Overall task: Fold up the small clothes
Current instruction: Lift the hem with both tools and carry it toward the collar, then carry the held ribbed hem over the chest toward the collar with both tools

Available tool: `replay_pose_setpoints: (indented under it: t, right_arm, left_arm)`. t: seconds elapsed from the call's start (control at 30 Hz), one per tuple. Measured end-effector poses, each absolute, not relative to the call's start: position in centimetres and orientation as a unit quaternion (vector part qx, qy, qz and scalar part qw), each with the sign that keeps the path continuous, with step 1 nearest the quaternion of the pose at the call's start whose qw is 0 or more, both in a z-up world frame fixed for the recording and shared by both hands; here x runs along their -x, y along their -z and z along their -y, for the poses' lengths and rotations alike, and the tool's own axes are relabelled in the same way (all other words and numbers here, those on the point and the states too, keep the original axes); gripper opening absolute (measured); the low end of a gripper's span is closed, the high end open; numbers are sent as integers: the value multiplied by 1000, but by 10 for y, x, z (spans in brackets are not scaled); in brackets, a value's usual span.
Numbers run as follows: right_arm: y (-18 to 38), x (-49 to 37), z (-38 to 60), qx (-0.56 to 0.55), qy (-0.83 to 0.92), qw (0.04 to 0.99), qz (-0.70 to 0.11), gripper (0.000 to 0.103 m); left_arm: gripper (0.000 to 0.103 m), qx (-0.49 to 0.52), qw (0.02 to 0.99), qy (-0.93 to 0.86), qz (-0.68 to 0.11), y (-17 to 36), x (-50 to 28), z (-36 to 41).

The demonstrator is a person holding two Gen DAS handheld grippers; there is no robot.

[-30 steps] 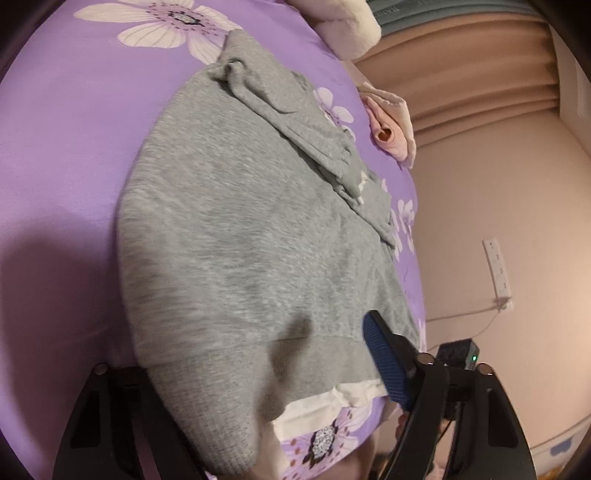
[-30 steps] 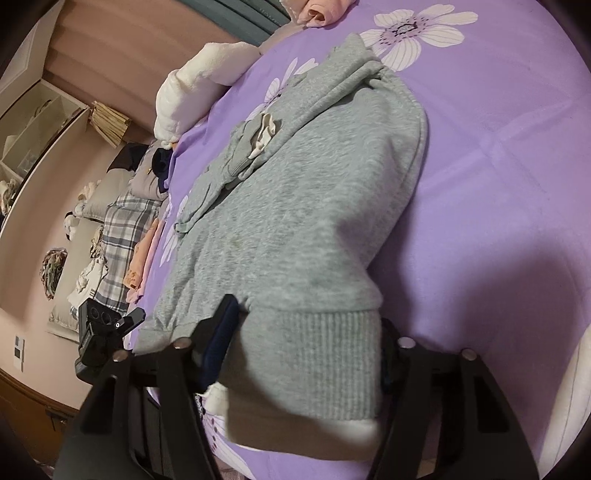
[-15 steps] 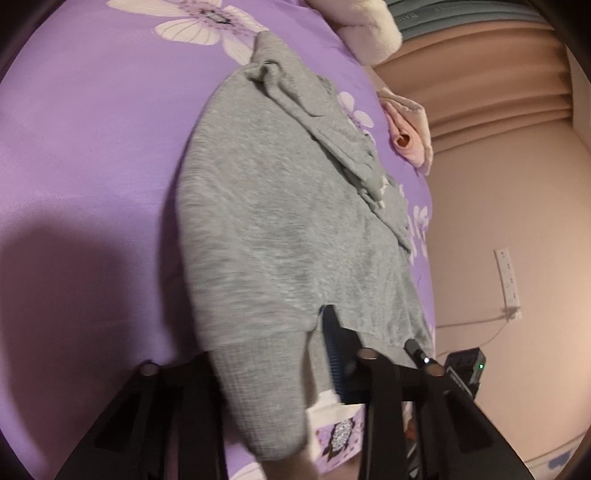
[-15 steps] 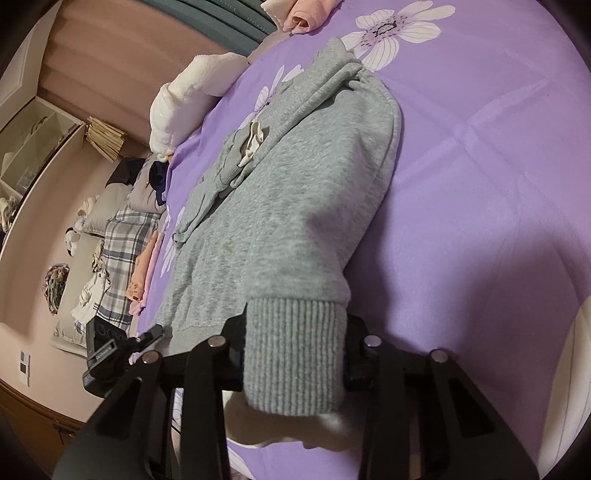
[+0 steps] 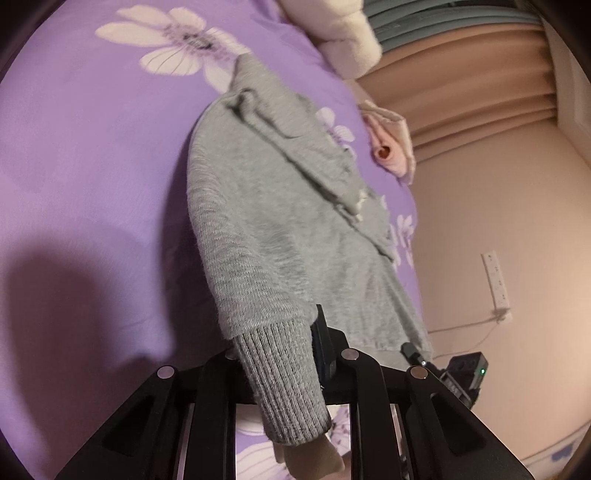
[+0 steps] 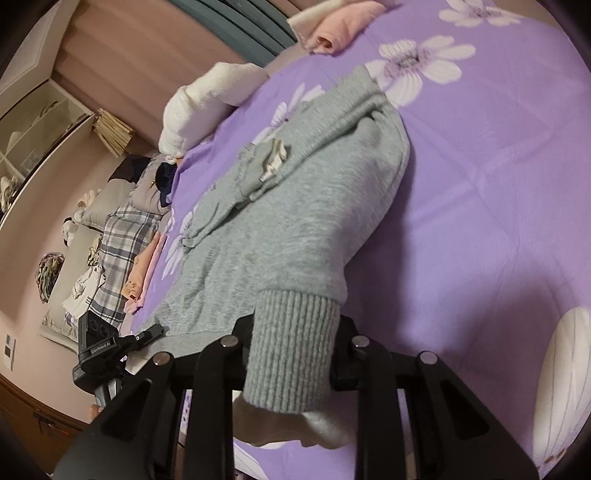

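Left wrist view: your left hand-held gripper [image 5: 280, 369] closing, pinching ribbed hem corner of grey sweatshirt [image 5: 280, 236] spread on purple bed [image 5: 92, 166], tilted downward, likely readying fold.

Right wrist view: your right hand-held gripper [image 6: 291, 358] closing, pinching opposite ribbed hem corner [image 6: 291, 347], angled down; sleeves already folded inward.

A sweater [image 5: 280, 236] lies spread on the bed [image 5: 92, 184], its ribbed hem nearest, one end pinched between the jaws of the left gripper [image 5: 280, 354], the other between those of the right gripper [image 6: 291, 354]. A folded sleeve lies across its far half. Beyond it, at the bed's far edge, sit a pillow [image 6: 207, 103] and a rolled garment [image 6: 340, 33]. A pile of clothes [image 6: 122, 236] lies beside the bed.
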State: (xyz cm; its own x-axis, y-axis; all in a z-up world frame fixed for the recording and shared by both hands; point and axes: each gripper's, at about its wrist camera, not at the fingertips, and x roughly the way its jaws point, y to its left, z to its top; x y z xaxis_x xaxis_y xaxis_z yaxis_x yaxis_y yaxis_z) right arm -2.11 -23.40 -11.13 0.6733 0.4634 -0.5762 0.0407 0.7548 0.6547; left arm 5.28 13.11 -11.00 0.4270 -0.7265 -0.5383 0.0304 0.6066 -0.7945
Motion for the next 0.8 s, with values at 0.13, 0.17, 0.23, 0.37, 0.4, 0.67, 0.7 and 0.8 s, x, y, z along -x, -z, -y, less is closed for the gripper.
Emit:
replay_pose_setpoints:
  t: [0.13, 0.17, 0.23, 0.37, 0.4, 0.67, 0.7, 0.8]
  right_arm:
    - [108, 21, 234, -329, -123, 856, -379, 24]
    - [107, 22, 234, -330, -123, 857, -376, 24]
    - [104, 24, 235, -331, -124, 859, -371, 24]
    - [94, 30, 237, -334, -129, 864, -354, 23]
    - [92, 31, 238, -334, -129, 866, -349, 23]
    - [82, 36, 237, -330, -132, 870, -341, 23]
    - [80, 37, 237, -329, -133, 871, -340, 23]
    - [76, 39, 236, -327, -134, 873, -337, 23]
  left_arm:
    - [15, 369, 763, 265, -460, 103, -53, -129]
    - [14, 367, 765, 267, -456, 101, -53, -129]
    - [13, 362, 772, 272, -447, 96, -52, -130]
    - [13, 348, 782, 283, -434, 84, -51, -125]
    - [13, 345, 783, 284, -432, 82, -51, -124]
    - [13, 344, 784, 286, -430, 77, -47, -124]
    - [13, 343, 784, 287, -429, 76, -47, -125]
    - [13, 339, 788, 291, -423, 71, -43, -126]
